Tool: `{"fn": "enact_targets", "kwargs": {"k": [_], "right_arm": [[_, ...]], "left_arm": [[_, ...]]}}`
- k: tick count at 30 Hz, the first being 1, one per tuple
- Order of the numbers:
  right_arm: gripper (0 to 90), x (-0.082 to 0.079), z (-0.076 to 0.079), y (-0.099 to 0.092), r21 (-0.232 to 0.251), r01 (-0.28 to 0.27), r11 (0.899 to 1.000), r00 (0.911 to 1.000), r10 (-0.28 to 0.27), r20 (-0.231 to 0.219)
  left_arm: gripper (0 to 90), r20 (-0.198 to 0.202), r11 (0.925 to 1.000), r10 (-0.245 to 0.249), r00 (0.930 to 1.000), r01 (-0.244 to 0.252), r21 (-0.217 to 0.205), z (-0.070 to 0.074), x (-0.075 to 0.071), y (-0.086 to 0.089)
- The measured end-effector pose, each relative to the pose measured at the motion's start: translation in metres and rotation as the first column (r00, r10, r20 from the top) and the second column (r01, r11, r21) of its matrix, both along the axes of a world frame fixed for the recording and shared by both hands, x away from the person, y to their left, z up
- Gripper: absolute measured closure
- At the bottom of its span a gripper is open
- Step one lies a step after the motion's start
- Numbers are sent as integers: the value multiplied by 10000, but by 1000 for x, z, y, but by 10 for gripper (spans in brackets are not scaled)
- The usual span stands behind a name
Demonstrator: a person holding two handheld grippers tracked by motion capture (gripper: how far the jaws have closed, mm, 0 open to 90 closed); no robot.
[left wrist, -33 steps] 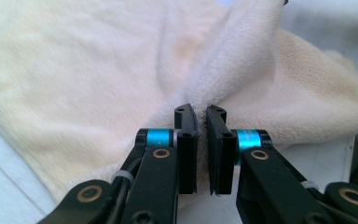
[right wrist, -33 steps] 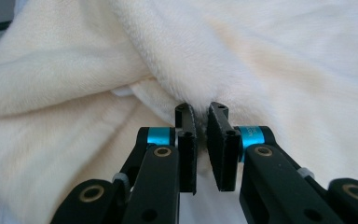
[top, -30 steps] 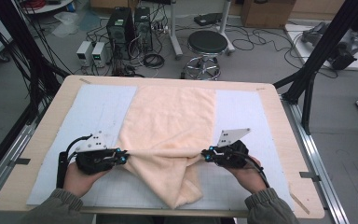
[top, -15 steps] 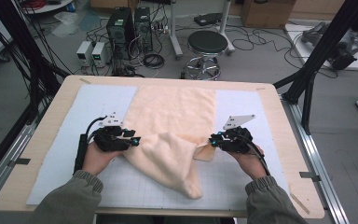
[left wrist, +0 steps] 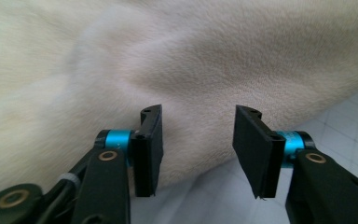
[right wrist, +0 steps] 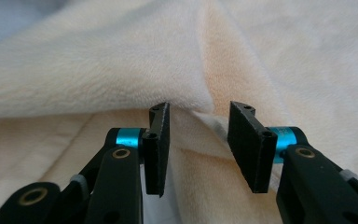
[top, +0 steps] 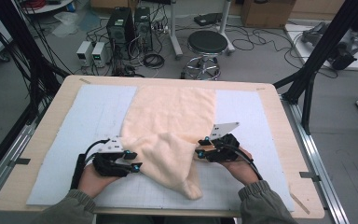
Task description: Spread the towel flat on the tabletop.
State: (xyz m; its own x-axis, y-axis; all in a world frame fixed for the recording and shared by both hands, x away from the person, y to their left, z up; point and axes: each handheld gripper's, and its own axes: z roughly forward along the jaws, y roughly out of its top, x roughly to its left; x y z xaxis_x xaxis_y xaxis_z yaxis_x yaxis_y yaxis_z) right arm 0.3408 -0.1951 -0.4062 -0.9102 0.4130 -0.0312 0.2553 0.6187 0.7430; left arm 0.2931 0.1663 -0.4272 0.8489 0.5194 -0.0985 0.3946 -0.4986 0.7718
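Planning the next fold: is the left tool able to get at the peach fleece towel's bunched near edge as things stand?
Probably yes: the left tool, jaws just opening, faces the peach fleece towel with nothing between.

Item: one peach-coloured plush towel [top: 172, 126], soft short pile, no print visible. It lies along the middle of the white mat [top: 98, 107] on the table, its far portion spread flat and reaching almost to the far edge. The near portion is folded back over itself into a rumpled, raised double layer, narrowing to a rounded point toward the near edge, slightly right of centre. Folds and creases run across the doubled part; the far part is smooth.
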Motion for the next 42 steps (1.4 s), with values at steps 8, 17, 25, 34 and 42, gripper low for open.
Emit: {"fn": "enact_targets", "kwargs": {"k": [8, 17, 25, 34, 42], "right_arm": [[729, 19, -24, 12, 442, 263, 9987, 9954, -221, -933], [796, 10, -7, -8, 276, 268, 9993, 9957, -243, -890], [828, -12, 16, -35, 331, 203, 9992, 9990, -189, -414], [836, -31, 35, -50, 596, -193, 9980, 9997, 200, -123], [778, -14, 18, -44, 11, 425, 9991, 9984, -424, -384]], "left_arm": [[702, 240, 9978, 329, 9992, -342, 562, -11, 10, -18], [850, 427, 9984, 559, 9975, -558, -47, 5, 6, -1], [851, 865, 9908, 1058, 9906, -976, -933, 40, 1, 30], [852, 1281, 9881, 950, 9872, -780, -1322, 69, -7, 40], [812, 784, 9878, 1517, 9853, -1483, -472, 45, 30, 20]]}}
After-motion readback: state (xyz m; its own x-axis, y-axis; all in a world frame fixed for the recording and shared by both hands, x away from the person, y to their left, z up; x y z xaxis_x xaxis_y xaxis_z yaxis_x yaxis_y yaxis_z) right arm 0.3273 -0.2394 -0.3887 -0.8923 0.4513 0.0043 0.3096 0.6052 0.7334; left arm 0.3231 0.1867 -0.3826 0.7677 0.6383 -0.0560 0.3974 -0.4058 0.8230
